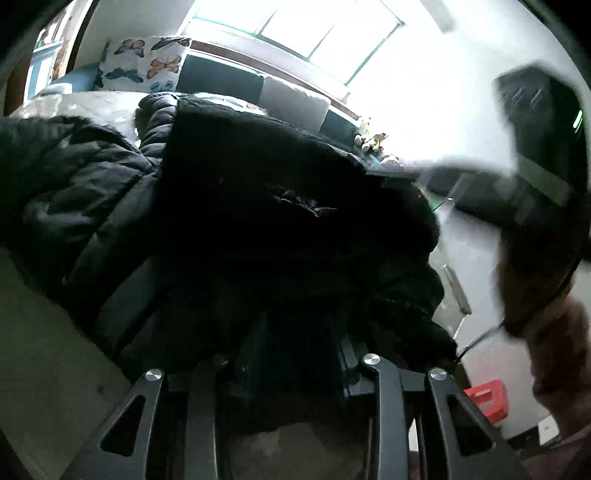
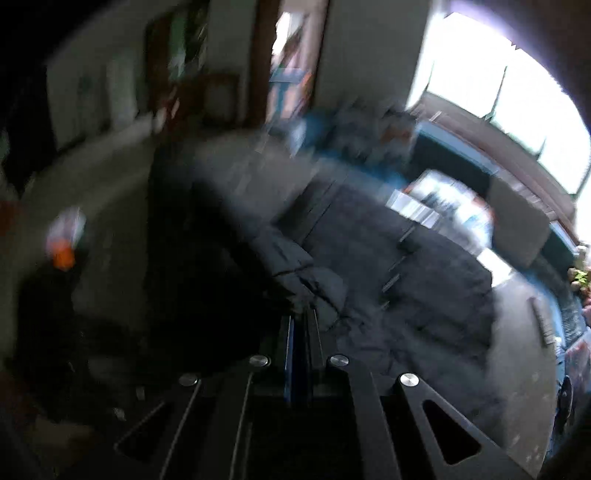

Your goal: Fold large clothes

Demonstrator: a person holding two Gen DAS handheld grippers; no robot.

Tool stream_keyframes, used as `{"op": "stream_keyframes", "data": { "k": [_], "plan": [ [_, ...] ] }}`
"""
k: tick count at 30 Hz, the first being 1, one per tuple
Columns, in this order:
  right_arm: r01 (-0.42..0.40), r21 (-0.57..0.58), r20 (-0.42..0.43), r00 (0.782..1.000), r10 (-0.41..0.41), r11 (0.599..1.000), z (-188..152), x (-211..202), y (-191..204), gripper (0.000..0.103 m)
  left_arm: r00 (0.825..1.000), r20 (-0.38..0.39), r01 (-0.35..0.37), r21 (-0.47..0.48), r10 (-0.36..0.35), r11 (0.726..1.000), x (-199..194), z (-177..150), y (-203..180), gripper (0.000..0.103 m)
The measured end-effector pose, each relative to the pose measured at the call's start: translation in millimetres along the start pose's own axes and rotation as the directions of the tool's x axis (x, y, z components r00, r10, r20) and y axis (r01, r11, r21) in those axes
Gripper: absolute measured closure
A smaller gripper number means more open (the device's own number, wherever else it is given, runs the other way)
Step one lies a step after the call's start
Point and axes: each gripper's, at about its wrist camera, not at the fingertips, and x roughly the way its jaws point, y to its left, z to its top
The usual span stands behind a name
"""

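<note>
While both grippers bite into it, a black coat (image 1: 229,206) hangs bunched over a grey sofa (image 2: 517,229).

Left gripper (image 1: 295,354): fingers buried in dark fabric, jaws pinching a fold. Right gripper (image 2: 301,321): jaws pressed nearly together on a coat edge, view blurred. Butterfly cushion (image 1: 144,64) and window (image 1: 295,26) sit behind.

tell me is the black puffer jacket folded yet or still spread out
Partly folded: the black puffer jacket has one dark layer doubled over its quilted body on the bed, not a neat bundle.
</note>
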Motion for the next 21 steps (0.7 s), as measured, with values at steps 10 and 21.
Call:
{"op": "stream_keyframes", "data": {
  "k": [10,21],
  "plan": [
    [-0.165,-0.004,-0.155,0.974,0.162,0.986,-19.4,16.6,-9.6,0.080,0.997,0.073,-0.022,0.011,0.021,1.000,-37.8,3.5,-5.6,0.068],
    [0.005,0.134,-0.019,1.000,-0.003,0.991,-44.1,-42.5,-108.2,0.049,0.989,0.135,-0.073,0.069,0.063,0.995,-52.6,55.1,-31.0,0.068]
  ]
}}
